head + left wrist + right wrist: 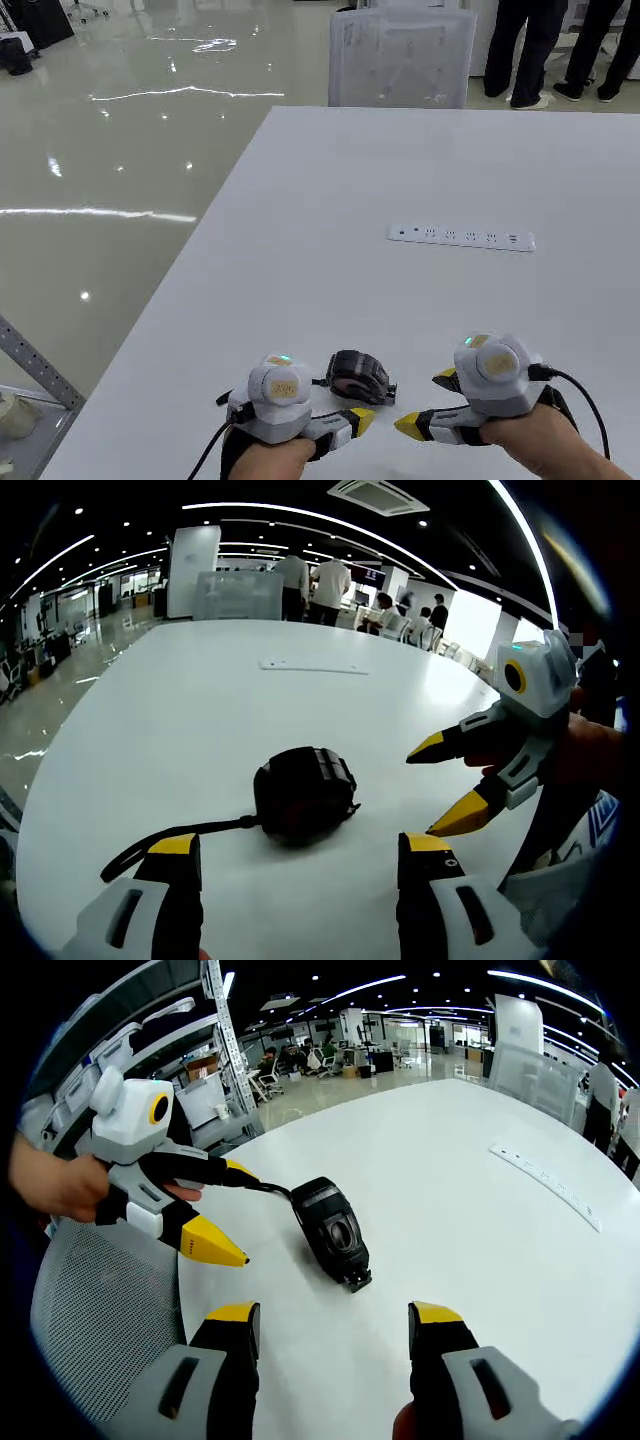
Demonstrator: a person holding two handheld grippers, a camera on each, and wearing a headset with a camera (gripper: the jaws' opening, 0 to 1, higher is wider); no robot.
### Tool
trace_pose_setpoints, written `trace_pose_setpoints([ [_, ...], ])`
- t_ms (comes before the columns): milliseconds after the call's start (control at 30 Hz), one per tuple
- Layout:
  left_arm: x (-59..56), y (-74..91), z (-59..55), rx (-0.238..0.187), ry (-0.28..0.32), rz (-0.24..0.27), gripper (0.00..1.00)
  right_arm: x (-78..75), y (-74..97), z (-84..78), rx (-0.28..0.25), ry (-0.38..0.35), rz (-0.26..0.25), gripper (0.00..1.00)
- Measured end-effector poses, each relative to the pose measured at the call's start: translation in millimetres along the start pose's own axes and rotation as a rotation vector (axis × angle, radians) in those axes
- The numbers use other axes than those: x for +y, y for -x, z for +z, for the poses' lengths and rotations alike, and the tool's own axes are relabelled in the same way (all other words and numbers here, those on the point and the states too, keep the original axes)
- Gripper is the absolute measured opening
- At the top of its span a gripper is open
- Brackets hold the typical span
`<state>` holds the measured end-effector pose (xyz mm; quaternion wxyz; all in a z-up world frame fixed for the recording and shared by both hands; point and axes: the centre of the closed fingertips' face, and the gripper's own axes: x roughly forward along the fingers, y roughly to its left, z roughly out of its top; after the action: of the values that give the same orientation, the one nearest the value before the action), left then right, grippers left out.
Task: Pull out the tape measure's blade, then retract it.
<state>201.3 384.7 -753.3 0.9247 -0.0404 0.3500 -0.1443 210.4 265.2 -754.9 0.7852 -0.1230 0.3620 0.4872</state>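
Observation:
A black tape measure [358,376] lies on its side on the white table [400,170] near the front edge, its blade fully in. A black wrist strap [170,838] trails from it. My left gripper [355,415] is just left of it and open, with the case [303,790] a little ahead of its jaws [300,845]. To the right of the case, my right gripper [425,402] is open too and points at the tape measure [333,1228], a short way ahead of its jaws [335,1312]. Neither gripper touches it. The right gripper [432,792] and the left gripper [240,1215] face each other across the case.
A white power strip [461,238] lies farther back on the table. A grey chair [402,55] stands at the far edge, with people standing behind it. The table's left edge drops to a glossy floor [120,150].

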Motion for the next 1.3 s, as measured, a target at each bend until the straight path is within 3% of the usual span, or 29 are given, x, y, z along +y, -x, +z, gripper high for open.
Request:
trace_pose_setpoints([
  [867, 10.3, 63.8, -1.4, -0.036, -0.073, -0.036, 0.92, 23.8, 75.4, -13.9, -0.081, -0.108, -0.060, 0.80],
  [1033, 9.5, 73.2, -3.1, -0.045, -0.048, -0.055, 0.93, 28.6, 89.6, -15.1, -0.097, -0.127, -0.066, 0.85],
  [1300, 13.6, 92.3, -6.5, -0.059, -0.067, -0.050, 0.94, 36.9, 109.8, -25.8, -0.106, -0.156, -0.080, 0.91],
])
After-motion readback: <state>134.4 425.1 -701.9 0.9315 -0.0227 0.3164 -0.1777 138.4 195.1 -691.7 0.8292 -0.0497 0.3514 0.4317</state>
